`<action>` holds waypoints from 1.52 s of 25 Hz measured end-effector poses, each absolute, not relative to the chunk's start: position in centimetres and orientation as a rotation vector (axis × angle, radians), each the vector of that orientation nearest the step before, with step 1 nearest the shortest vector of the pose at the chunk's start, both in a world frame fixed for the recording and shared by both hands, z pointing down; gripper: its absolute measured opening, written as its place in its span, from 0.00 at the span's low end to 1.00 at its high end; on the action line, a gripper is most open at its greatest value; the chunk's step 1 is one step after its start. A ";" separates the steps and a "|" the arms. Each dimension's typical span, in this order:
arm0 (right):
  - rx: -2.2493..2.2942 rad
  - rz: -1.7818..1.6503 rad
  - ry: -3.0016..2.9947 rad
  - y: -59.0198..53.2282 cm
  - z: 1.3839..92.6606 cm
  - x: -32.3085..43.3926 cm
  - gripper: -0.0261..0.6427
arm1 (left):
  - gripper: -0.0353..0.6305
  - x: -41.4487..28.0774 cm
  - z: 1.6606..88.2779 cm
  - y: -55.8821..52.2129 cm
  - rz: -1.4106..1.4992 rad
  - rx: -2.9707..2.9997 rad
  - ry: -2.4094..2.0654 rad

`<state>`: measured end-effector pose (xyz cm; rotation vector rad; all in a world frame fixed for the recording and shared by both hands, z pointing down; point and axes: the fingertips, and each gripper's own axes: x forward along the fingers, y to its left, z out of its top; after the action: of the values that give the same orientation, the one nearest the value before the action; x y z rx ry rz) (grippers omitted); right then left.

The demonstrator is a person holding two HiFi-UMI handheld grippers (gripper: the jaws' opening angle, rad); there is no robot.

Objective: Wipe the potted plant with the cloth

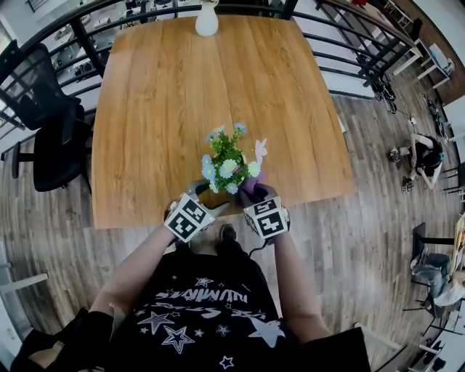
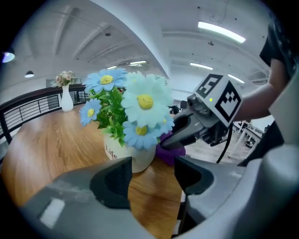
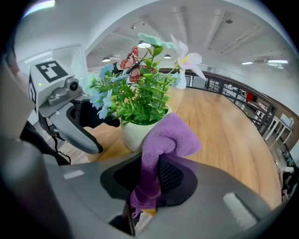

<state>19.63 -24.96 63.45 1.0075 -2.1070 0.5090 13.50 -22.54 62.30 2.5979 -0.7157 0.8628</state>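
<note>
The potted plant [image 1: 227,168], blue and white flowers over green leaves in a small white pot [image 2: 133,158], stands near the front edge of the wooden table [image 1: 182,109]. My left gripper [image 2: 152,179] is at the pot's left side, open, with the pot just beyond its jaw tips and untouched. My right gripper [image 3: 152,172] is shut on a purple cloth [image 3: 163,144], whose folded end rests against the pot's right side [image 3: 135,133]. The head view shows both grippers [image 1: 203,195] [image 1: 256,195] flanking the plant, with the cloth [image 1: 252,185] between the right one and the pot.
A white vase [image 1: 206,22] stands at the table's far edge. A black office chair [image 1: 51,138] is at the left, and a metal railing [image 1: 349,33] runs behind the table. A person [image 1: 425,156] sits on the floor to the right.
</note>
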 end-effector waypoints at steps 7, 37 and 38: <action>0.996 0.518 -2.106 -24.7 63.6 19.7 0.17 | 0.75 10.5 63.5 -23.8 0.955 2.685 -0.604; 0.959 0.526 -2.062 -25.2 64.4 20.0 0.17 | 0.83 13.4 64.7 -29.5 1.274 2.941 -0.065; 0.959 0.521 -2.060 -25.1 64.5 19.9 0.17 | 0.83 13.5 64.7 -29.5 1.271 2.933 -0.091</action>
<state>19.89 -25.12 64.46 0.9591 -2.0596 0.5205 13.45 -29.52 64.75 2.9330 -0.0909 1.2710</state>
